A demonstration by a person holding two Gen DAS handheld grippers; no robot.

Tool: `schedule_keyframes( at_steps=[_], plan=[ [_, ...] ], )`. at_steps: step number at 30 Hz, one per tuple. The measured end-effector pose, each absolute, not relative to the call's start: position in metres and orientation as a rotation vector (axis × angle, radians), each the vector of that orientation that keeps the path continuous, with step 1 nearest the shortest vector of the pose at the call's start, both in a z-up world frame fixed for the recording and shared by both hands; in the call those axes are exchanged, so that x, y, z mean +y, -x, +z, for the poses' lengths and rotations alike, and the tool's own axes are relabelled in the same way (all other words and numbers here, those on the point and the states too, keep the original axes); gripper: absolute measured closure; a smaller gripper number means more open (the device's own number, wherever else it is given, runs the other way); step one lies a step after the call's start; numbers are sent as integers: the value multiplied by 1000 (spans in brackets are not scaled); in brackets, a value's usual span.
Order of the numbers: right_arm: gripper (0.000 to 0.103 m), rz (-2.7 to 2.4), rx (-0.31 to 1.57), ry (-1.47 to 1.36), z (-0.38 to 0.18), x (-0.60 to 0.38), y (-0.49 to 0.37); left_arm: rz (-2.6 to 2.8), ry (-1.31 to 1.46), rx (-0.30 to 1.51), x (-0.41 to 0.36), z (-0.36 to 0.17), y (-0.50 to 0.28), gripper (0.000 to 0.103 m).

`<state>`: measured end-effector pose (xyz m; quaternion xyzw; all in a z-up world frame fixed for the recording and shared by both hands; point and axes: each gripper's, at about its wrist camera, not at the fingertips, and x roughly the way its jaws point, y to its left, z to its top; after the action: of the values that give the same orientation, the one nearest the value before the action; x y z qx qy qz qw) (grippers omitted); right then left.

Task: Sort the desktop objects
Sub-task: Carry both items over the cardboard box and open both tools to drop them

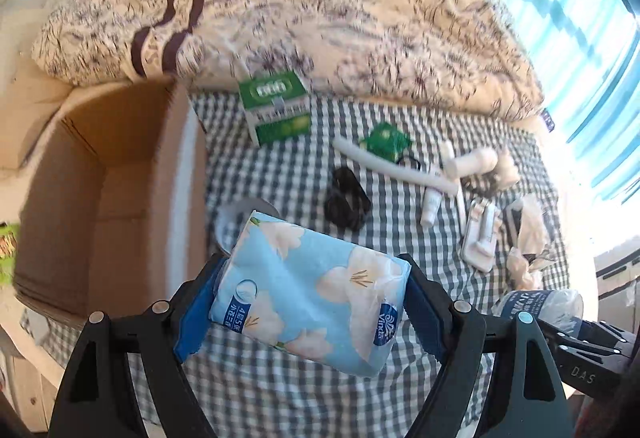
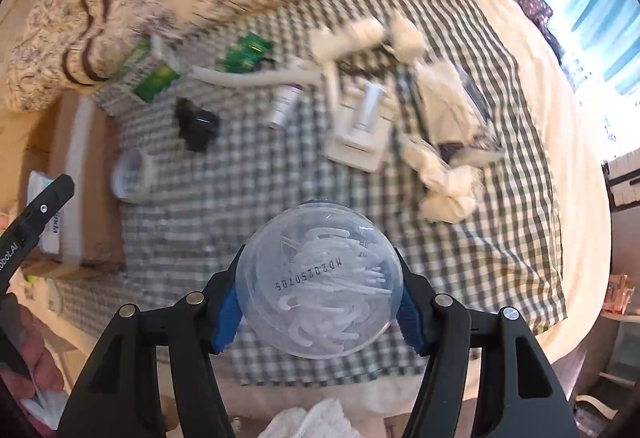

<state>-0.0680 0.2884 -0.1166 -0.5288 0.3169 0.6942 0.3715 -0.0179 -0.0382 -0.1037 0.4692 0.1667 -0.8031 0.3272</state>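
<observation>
My left gripper [image 1: 310, 300] is shut on a light blue tissue pack [image 1: 308, 290] with white flowers, held above the checked cloth [image 1: 280, 390] just right of an open cardboard box [image 1: 108, 174]. My right gripper [image 2: 318, 302] is shut on a clear round plastic jar [image 2: 318, 280] holding white hooked pieces, its bottom facing the camera. The same jar [image 1: 540, 304] shows at the lower right in the left wrist view. The left gripper's side [image 2: 36, 214] pokes in at the left edge of the right wrist view, over the box [image 2: 80, 174].
On the cloth lie a green and white carton [image 1: 276, 110], a green packet [image 1: 384, 140], a white tube [image 1: 396, 166], a black object [image 1: 346, 200], a small white bottle [image 1: 430, 204], a white holder [image 1: 480, 238] and crumpled tissues [image 2: 448, 186]. A patterned duvet [image 1: 320, 18] lies behind.
</observation>
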Motion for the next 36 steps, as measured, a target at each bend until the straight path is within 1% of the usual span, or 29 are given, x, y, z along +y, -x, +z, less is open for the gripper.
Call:
schedule_keyframes(
  at_steps=[4,7,10,12,17,22,23,24,25,26,28,30,36],
  plan=[
    [40,1856,835,1292,-79,255,118,-2131,-1184,406,-71,-56,-11,18],
    [40,1941,826,1257,-60,227,172,-2152,-1139,374,-109,-24,-41,18],
    [40,2014,822,1240,-52,198,228,-2119,-1099,350,-144,-7,-70,18],
    [40,2058,805,1246,-52,180,261,-2096,-1083,368,-167,-5,-88,18],
    [40,2106,785,1315,-76,149,328,-2019,-1107,388,-209,-23,-120,18],
    [39,2099,794,1391,-106,136,362,-1972,-1164,449,-234,-58,-137,18],
    [38,2101,816,1398,-111,136,364,-1955,-1181,475,-240,-66,-140,15],
    [32,2084,822,1405,-116,138,367,-1944,-1198,504,-245,-71,-143,12],
    [27,2054,812,1408,-120,140,367,-1912,-1237,541,-252,-80,-144,1],
    [23,2037,808,1408,-123,143,367,-1879,-1273,572,-258,-88,-144,0],
    [23,2030,829,1397,-125,147,364,-1855,-1291,597,-262,-95,-146,0],
    [23,2009,805,1399,-124,149,363,-1849,-1284,599,-260,-96,-146,0],
    [23,1984,806,1366,-112,156,351,-1857,-1282,593,-249,-90,-139,0]
  ],
)
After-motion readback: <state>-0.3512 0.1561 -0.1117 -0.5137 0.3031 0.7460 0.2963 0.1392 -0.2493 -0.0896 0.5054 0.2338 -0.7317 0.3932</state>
